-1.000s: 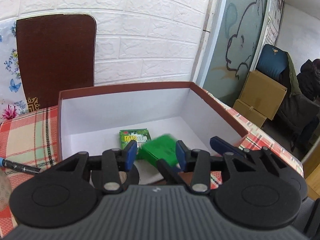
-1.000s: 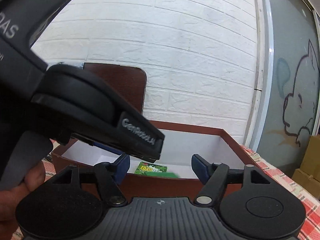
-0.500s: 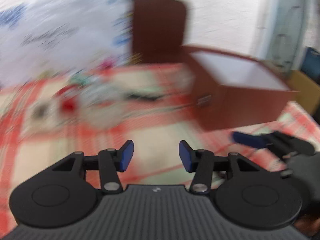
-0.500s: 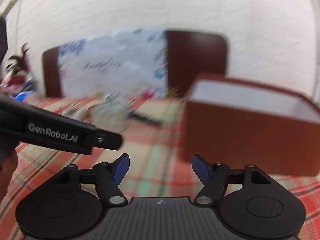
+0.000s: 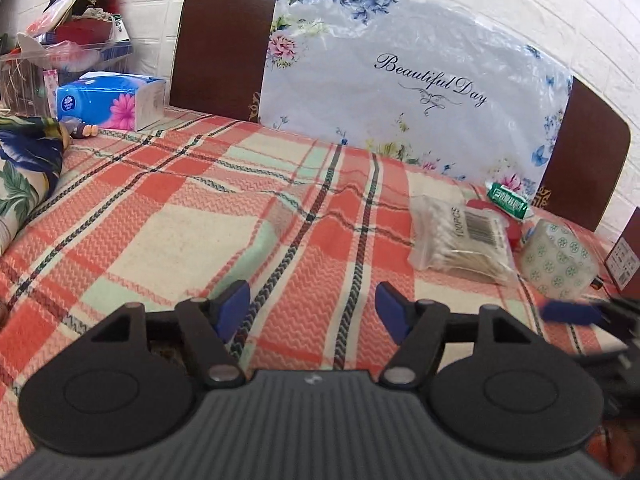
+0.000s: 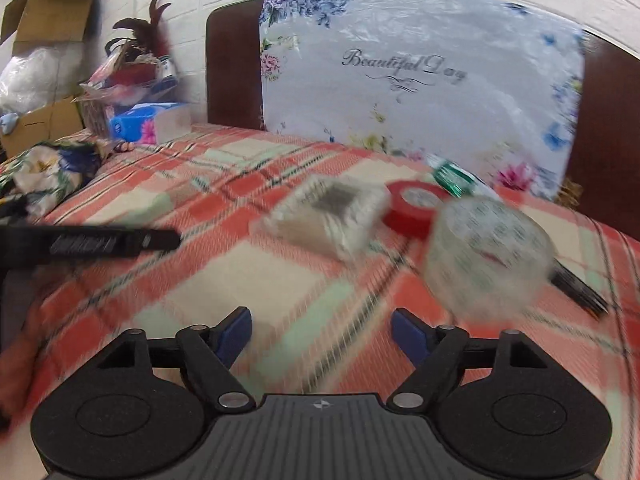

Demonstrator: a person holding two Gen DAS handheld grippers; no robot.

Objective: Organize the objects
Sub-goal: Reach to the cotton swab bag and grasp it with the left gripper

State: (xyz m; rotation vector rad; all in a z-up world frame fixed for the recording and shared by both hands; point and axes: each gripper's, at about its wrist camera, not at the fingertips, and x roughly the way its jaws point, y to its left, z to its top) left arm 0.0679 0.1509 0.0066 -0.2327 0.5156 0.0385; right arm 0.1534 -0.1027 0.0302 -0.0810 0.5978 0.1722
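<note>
Left gripper (image 5: 312, 306) and right gripper (image 6: 321, 330): jaws opening, nothing between them. Cotton swab bag (image 5: 464, 240) lies flat, swabs running roughly left-right, beside patterned tape roll (image 5: 560, 258).

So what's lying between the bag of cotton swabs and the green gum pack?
The roll of red tape lies between the bag of cotton swabs and the green gum pack, shown best in the right wrist view.

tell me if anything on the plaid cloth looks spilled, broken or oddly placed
Nothing spilled or damaged. The cotton swab bag, red tape roll, green pack and patterned roll just lie loosely clustered, unsorted.
</note>
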